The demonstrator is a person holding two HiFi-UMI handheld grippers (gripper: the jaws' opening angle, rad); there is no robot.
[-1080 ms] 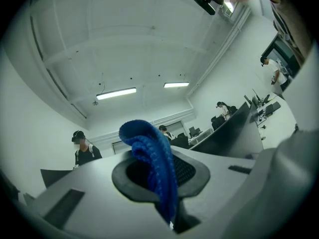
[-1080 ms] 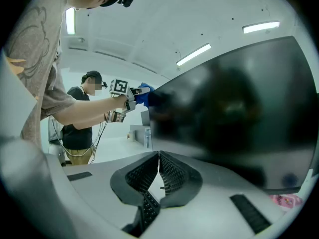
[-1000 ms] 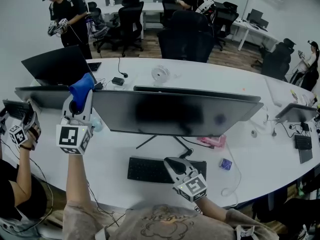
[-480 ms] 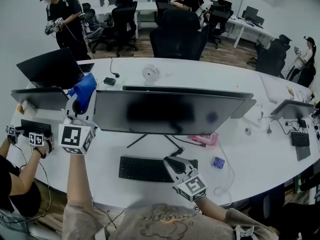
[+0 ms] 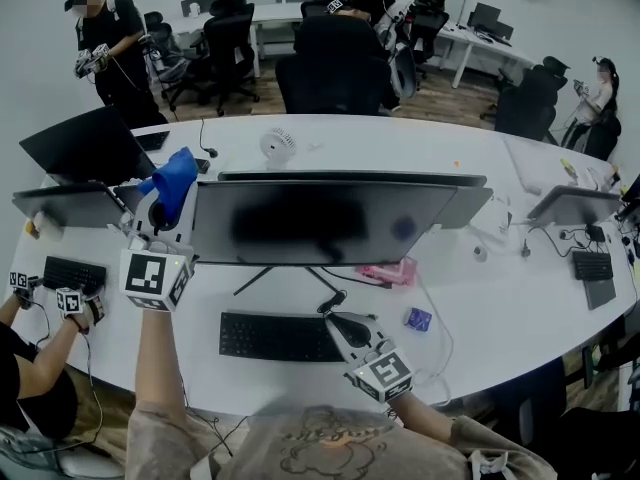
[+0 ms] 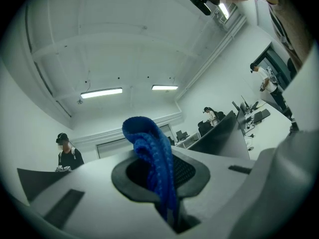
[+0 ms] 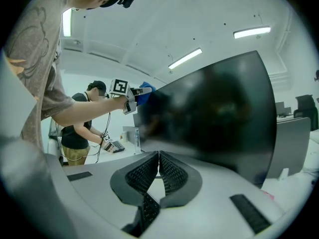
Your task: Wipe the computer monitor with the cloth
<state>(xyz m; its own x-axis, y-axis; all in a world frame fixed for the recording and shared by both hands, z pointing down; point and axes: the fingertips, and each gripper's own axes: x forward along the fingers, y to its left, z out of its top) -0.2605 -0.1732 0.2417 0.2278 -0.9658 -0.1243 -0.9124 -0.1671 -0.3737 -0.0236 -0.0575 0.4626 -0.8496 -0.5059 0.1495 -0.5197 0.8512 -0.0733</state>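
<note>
Head view: left gripper (image 5: 163, 208) raised at the left edge of the monitor (image 5: 330, 223), blue cloth (image 5: 175, 180) sticking up from its jaws; right gripper (image 5: 345, 330) low, over the keyboard (image 5: 270, 336).
Left gripper view: jaws clamped on the cloth (image 6: 149, 158), which folds over above them.
Right gripper view: jaws pressed together, empty; the monitor (image 7: 219, 113) stands ahead.

cloth (image 6: 149, 148): lower end hidden between left gripper (image 6: 162, 180) jaws
monitor (image 7: 214, 113): lower edge behind right gripper (image 7: 159, 156)
keyboard (image 5: 265, 336): right end covered
</note>
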